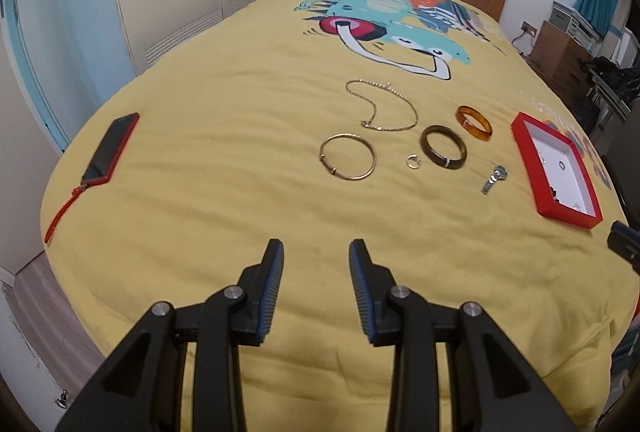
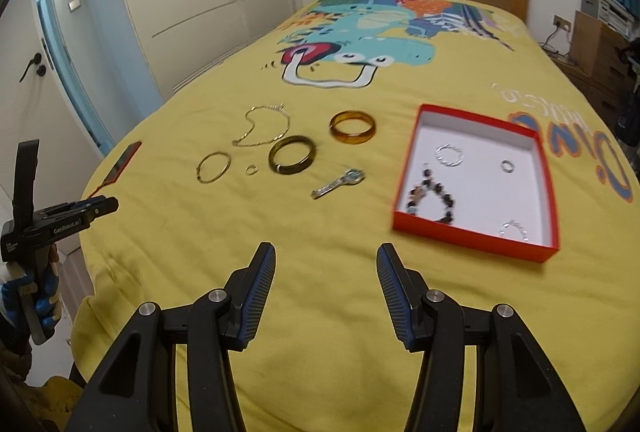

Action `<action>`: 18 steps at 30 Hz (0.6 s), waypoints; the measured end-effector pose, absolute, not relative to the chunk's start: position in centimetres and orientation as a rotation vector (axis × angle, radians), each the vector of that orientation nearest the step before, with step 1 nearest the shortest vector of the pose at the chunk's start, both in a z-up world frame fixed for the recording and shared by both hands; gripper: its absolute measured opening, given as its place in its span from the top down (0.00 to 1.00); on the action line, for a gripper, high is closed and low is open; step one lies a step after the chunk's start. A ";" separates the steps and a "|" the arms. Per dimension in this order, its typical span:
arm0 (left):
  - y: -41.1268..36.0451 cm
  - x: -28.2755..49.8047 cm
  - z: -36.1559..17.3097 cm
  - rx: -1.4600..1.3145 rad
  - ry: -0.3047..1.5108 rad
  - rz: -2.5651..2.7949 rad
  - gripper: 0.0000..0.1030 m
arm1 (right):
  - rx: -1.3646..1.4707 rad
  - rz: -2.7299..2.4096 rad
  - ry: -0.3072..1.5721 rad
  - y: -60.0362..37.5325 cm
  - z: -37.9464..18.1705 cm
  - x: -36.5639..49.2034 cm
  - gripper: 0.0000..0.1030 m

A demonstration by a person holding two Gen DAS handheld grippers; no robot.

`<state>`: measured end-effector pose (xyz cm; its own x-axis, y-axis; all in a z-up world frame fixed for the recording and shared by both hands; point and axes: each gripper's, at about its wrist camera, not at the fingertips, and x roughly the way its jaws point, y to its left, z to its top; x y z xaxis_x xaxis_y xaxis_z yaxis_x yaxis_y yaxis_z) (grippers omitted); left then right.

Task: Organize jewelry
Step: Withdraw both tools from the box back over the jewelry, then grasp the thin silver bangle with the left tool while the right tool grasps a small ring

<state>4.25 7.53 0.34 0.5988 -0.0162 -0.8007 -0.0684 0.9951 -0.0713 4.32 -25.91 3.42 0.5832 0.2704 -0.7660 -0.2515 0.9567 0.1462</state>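
My right gripper (image 2: pixel 326 264) and left gripper (image 1: pixel 316 260) both hover released, holding nothing. The watch (image 2: pixel 338 183) lies ahead of my right fingers, long axis slanting toward the red box (image 2: pixel 472 236), nearer my right.

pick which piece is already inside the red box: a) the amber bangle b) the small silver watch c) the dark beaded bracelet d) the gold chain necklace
c: in the right wrist view the dark beaded bracelet lies on the white floor of the red box, while the amber bangle, the gold chain necklace and the small silver watch all lie out on the yellow bedspread.
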 end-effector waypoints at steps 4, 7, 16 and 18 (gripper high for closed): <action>7.9 5.9 -1.1 -0.105 0.960 0.016 0.69 | 0.028 0.321 0.939 -24.2 1.6 5.7 0.51; 8.0 7.7 -2.1 -0.107 0.985 0.011 0.69 | 0.031 0.339 0.970 -22.8 0.2 7.0 0.52; 8.4 14.6 -4.2 -0.124 1.027 -0.007 0.69 | 0.003 0.413 1.029 -17.5 -3.3 12.7 0.57; 8.5 16.3 -4.7 -0.132 1.034 -0.013 0.69 | -0.003 0.432 1.034 -16.4 -4.0 13.9 0.58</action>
